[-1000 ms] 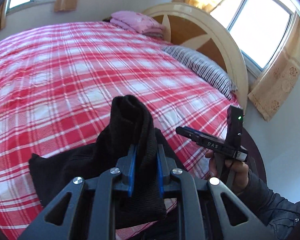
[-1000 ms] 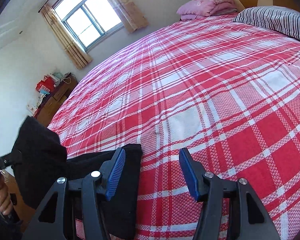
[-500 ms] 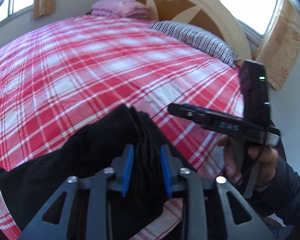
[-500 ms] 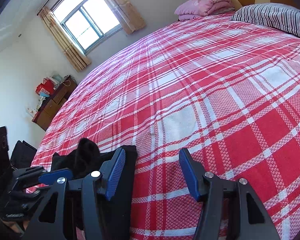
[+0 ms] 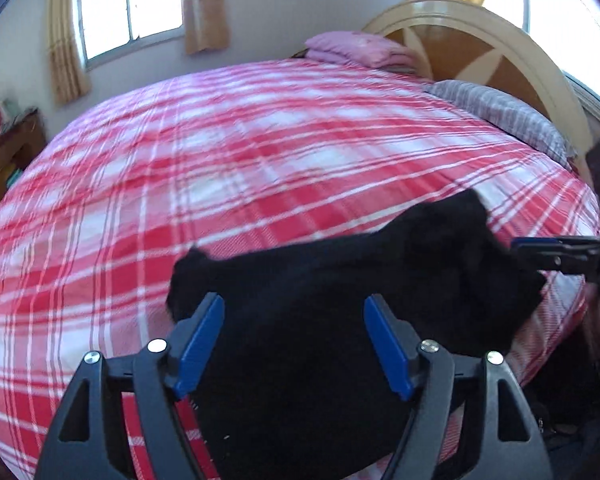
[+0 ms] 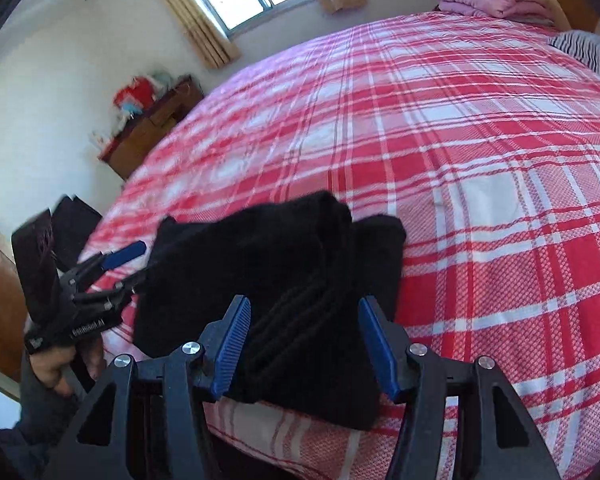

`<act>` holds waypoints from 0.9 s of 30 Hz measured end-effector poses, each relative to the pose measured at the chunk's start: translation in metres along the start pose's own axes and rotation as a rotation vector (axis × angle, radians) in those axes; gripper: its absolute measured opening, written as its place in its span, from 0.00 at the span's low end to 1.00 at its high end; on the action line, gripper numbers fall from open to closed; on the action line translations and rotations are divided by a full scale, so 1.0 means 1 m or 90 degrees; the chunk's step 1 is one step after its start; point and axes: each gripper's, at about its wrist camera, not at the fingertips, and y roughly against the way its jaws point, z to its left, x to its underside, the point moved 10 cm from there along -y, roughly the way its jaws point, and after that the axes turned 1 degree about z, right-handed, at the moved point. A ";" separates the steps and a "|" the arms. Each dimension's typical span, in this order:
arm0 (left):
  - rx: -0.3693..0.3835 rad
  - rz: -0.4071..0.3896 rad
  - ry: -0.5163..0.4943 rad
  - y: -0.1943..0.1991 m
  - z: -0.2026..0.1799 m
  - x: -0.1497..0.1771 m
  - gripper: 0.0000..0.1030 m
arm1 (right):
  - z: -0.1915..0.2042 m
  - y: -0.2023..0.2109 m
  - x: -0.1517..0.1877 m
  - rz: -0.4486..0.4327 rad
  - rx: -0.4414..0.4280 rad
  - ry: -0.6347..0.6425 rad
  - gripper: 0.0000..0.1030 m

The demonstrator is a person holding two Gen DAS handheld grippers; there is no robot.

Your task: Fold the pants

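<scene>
Half a second back the left gripper (image 5: 292, 340) was clamped on a bunched fold of the black pants (image 5: 340, 300); now its jaws stand wide apart and the cloth lies free between and under them, no longer pinched. Both blue pads (image 5: 202, 340) hang just above the fabric, and I cannot tell whether they brush it. The pants have dropped from that raised bunch into a flat, folded bundle on the near edge of the bed, on the red-and-white plaid bedspread (image 5: 180, 184), with one corner poking up at the far left and another at the far right.

From the right wrist view, the right gripper (image 6: 304, 344) is also spread wide, its jaws straddling the near end of the pants (image 6: 280, 280) without closing on them. The ribbed waistband sits between its pads (image 6: 230, 344), and the stacked folds show as layered edges along the right side of the bundle. The left gripper (image 6: 116, 268) shows here at the far left of the pants, its blue tips parted, one tip just at the cloth's edge, held in the person's left hand (image 6: 60, 364).

Further off, a striped pillow (image 5: 500, 116) lies against the wooden headboard (image 5: 480, 44), and a folded pink blanket (image 6: 488, 0) rests at the head of the bed. A wooden cabinet (image 6: 152, 128) stands by the wall beneath the window.
</scene>
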 end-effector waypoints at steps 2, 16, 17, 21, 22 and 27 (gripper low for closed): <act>-0.010 0.010 0.008 -0.005 0.007 0.008 0.73 | -0.001 -0.003 0.004 0.016 0.017 0.011 0.49; -0.044 -0.015 0.048 -0.012 0.030 0.010 1.00 | -0.026 0.018 0.013 0.027 0.095 0.056 0.00; -0.045 -0.012 0.051 -0.015 0.031 0.011 1.00 | -0.032 0.015 0.013 0.034 0.100 0.050 0.00; -0.033 0.000 0.061 -0.023 0.028 0.016 1.00 | -0.036 0.006 0.013 0.036 0.114 0.068 0.01; -0.031 0.000 0.060 -0.023 0.026 0.016 1.00 | -0.033 0.006 0.009 0.028 0.102 0.060 0.01; -0.039 -0.004 0.038 -0.020 0.019 0.015 1.00 | -0.010 0.007 -0.019 -0.022 0.014 0.035 0.66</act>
